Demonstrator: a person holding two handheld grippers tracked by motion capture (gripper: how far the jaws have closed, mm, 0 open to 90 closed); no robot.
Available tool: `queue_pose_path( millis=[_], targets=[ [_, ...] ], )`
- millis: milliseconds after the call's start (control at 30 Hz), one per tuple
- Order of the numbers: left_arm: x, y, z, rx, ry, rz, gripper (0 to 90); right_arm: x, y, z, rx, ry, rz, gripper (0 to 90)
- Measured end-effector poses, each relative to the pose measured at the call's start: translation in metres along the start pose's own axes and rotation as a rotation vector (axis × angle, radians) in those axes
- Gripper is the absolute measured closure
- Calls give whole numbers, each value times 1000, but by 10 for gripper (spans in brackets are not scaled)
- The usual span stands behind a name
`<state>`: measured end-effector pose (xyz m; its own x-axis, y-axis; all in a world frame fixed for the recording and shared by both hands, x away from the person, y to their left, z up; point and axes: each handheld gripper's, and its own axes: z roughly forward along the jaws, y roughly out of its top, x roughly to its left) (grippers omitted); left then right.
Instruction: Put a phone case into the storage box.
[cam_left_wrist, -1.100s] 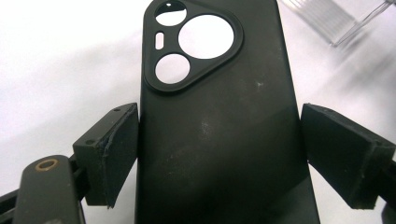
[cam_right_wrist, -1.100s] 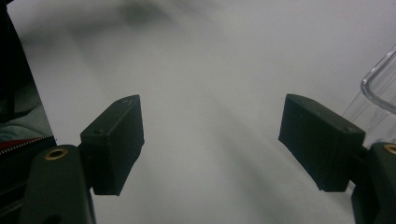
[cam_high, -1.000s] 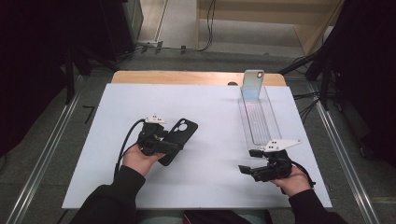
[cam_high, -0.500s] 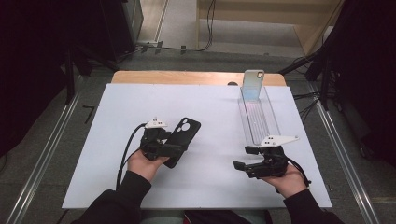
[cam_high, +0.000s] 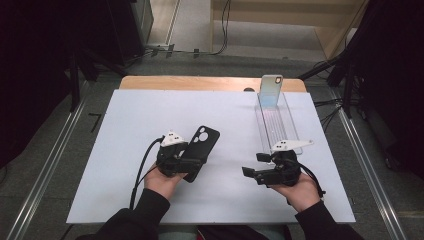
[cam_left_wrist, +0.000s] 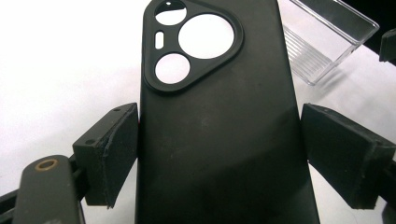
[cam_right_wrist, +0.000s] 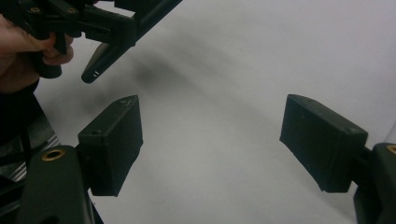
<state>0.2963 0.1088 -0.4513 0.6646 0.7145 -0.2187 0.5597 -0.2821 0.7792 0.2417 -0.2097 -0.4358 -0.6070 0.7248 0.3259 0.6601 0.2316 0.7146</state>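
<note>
Upright in the clear tray (cam_high: 277, 122) stands one phone (cam_high: 270, 89); left tool (cam_high: 192, 162) clamps the black phone case (cam_left_wrist: 219, 121) — right tool (cam_right_wrist: 210, 144) gapes, holding nothing.

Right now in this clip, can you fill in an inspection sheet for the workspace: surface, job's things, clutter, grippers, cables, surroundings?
Surface: white sheet over a wooden table.
Job's things: matte black phone case with a three-hole camera cutout, held off the sheet; clear plastic slotted rack with a pale phone standing at its far end.
Clutter: nothing seen.
Grippers: left gripper shut on the case's sides; right gripper open, nothing between its jaws.
Cables: black cable trails from the left gripper; more on the floor beyond.
Surroundings: grey floor, metal rails, dark curtains.
</note>
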Motion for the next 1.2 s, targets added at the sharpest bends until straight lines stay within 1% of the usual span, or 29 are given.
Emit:
queue_pose_path(
  millis=[67, 100, 200, 267, 367, 533, 633, 733, 800, 900, 1033, 1067, 1200],
  targets=[
    [0, -1, 0, -20, 1, 3, 141, 1, 2, 1, -4, 0, 11, 193],
    [0, -1, 1, -24, 6, 0, 141, 2, 3, 2, -8, -2, 19, 193],
    [-2, -3, 1, -39, 24, 10, 141, 4, 7, 5, -11, -7, 36, 195],
    [-3, -4, 1, -56, 34, 10, 141, 5, 10, 6, -19, -9, 40, 197],
    [-6, -7, 2, -86, 43, 23, 141, 7, 15, 8, -33, -7, 51, 198],
    [-11, -13, 5, -103, 61, 33, 141, 10, 23, 12, -55, 1, 60, 200],
    [-15, -16, 7, -121, 53, 31, 141, 10, 28, 14, -71, 13, 74, 202],
    [-19, -18, 9, -136, 55, 33, 141, 10, 31, 15, -81, 16, 83, 203],
    [-22, -21, 10, -155, 56, 36, 141, 11, 34, 17, -88, 19, 89, 204],
    [-26, -24, 11, -187, 62, 51, 140, 12, 38, 18, -99, 27, 99, 204],
    [-28, -27, 12, -219, 63, 56, 141, 12, 42, 21, -121, 36, 117, 204],
    [-29, -27, 12, -227, 67, 67, 141, 12, 43, 22, -122, 35, 119, 204],
    [-34, -29, 12, -238, 80, 82, 141, 11, 47, 26, -130, 45, 138, 210]
  ],
)
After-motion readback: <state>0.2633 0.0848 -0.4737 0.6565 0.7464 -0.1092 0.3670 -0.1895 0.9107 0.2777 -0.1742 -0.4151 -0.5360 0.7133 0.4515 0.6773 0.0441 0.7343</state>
